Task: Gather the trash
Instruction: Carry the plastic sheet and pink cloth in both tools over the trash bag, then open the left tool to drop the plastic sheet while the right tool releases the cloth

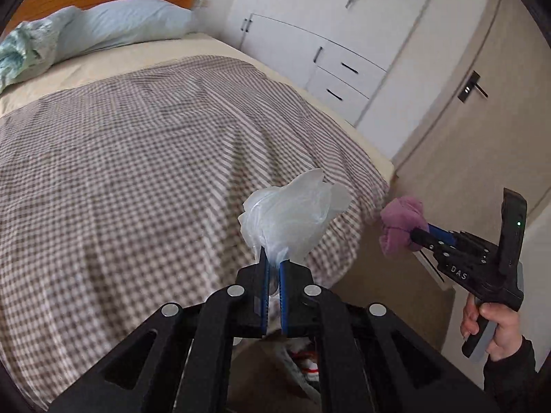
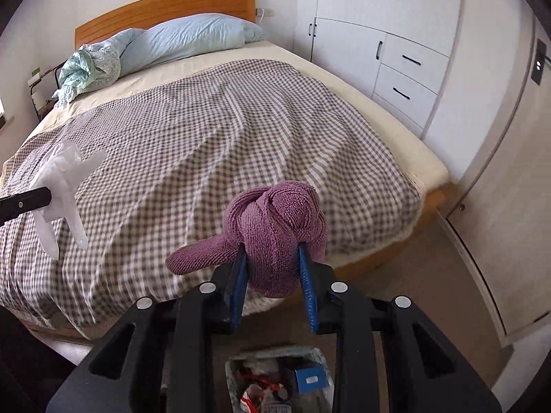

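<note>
My left gripper (image 1: 273,261) is shut on a crumpled clear plastic bag (image 1: 289,216) and holds it over the foot corner of the bed. The bag also shows at the left of the right wrist view (image 2: 60,186). My right gripper (image 2: 272,253) is shut on a knotted purple cloth (image 2: 275,227) and holds it above the bed's near edge. The cloth (image 1: 401,227) and right gripper (image 1: 418,237) show at the right of the left wrist view. A trash bin (image 2: 280,378) lined with plastic and holding scraps stands on the floor below my right gripper.
A bed with a checked blanket (image 2: 206,144), blue pillows (image 2: 193,38) and a wooden headboard (image 2: 165,7) fills the room. White wardrobe drawers (image 2: 406,75) and a door (image 1: 471,103) stand to the right. Carpet floor lies beside the bed.
</note>
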Demonstrator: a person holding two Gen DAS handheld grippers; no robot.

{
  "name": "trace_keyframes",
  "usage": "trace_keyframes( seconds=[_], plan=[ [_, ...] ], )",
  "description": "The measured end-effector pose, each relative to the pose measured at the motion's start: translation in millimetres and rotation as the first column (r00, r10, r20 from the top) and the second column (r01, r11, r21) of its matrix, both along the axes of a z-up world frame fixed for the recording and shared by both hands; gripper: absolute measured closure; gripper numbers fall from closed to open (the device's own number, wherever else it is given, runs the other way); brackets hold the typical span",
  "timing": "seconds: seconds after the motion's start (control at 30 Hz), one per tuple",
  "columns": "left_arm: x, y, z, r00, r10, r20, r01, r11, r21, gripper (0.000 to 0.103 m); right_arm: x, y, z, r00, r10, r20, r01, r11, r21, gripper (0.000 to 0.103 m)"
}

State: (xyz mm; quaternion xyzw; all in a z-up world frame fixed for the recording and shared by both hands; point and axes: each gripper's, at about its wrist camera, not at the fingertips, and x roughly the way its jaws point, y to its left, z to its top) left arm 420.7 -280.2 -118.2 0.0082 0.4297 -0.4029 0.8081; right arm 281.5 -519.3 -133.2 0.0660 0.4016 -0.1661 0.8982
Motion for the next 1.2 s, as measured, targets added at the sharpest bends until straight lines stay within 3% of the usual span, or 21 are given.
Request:
trace_keyframes(
  seconds=[0.33, 0.57, 0.7, 0.83, 0.9, 1.03, 1.1, 1.17, 1.2],
  plan=[
    [-115, -114, -22, 0.987, -0.158, -0.037, 0.162, 0.977, 0.139, 0.101, -114, -41, -37, 0.993, -0.116, 0.008, 0.114, 0.988, 0.099, 0.074],
    [-152, -157, -50, 0.982, -0.172, -0.078, 0.187, 0.951, 0.246, 0.101, -166, -53, -69, 0.986, -0.166, -0.002, 0.164, 0.975, 0.151, 0.074],
    [-168, -178, -96, 0.98, -0.119, -0.159, 0.168, 0.922, 0.349, 0.101, -192, -55, -97, 0.979, -0.199, -0.031, 0.201, 0.964, 0.174, 0.074],
    [-171, -195, -166, 0.936, -0.029, -0.35, 0.187, 0.885, 0.426, 0.101, -217, -56, -127, 0.968, -0.241, -0.068, 0.25, 0.944, 0.217, 0.074],
    [-171, -200, -199, 0.912, 0.043, -0.407, 0.173, 0.861, 0.478, 0.101, -225, -54, -139, 0.964, -0.254, -0.085, 0.267, 0.934, 0.237, 0.074],
    [-165, -207, -250, 0.852, 0.168, -0.496, 0.142, 0.837, 0.528, 0.1, -234, -47, -165, 0.958, -0.263, -0.114, 0.286, 0.911, 0.298, 0.074],
    [-162, -206, -269, 0.812, 0.239, -0.532, 0.111, 0.831, 0.544, 0.091, -236, -43, -175, 0.956, -0.263, -0.129, 0.291, 0.902, 0.319, 0.074],
    [-162, -204, -277, 0.783, 0.275, -0.558, 0.098, 0.831, 0.548, 0.055, -235, -39, -184, 0.956, -0.253, -0.146, 0.288, 0.898, 0.332, 0.074],
    [-162, -201, -274, 0.784, 0.282, -0.553, 0.087, 0.832, 0.547, 0.052, -234, -37, -188, 0.957, -0.244, -0.155, 0.283, 0.899, 0.335, 0.074]
  ],
)
